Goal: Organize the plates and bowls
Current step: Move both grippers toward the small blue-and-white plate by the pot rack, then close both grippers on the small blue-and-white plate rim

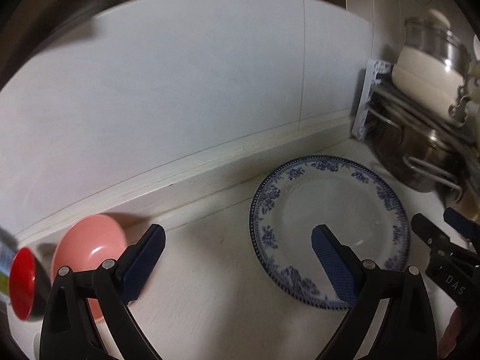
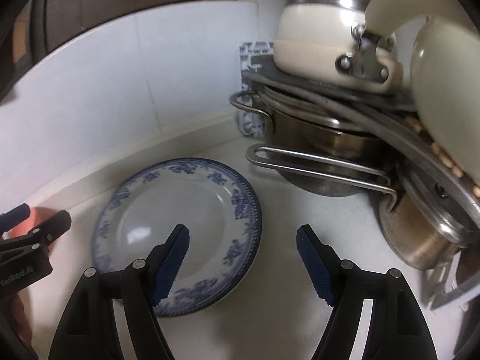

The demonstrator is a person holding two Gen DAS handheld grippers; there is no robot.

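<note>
Plate [image 1: 330, 228] lies flat on the bench [image 1: 210, 270], near the wall tiles and just beside the stacked pots [image 2: 330, 156]; all positions below are given relative to the plate. Pink bowl [image 1: 90, 249] stands well apart on the far side from the pots, with a red bowl [image 1: 21, 282] just beyond it. Left hand-held gripper [image 1: 237, 258] hovers with its jaws wide apart and empty: one finger lies over the plate's well, the other over bare bench between plate and pink bowl. Right hand-held gripper [image 2: 243, 258] is likewise spread and empty, one finger over the plate's near rim, the other over bare bench on the pot side. Whether either touches the plate cannot be told. The step in hand appears to be a pick of the plate or the pink bowl. For the plate, approach low at the rim, slide one finger under the lip and the other on top, and close firmly on the patterned band; glazed ware is likely to slip. Lift clear of the pot handle [image 2: 318, 165] beside the plate before moving sideways.
</note>
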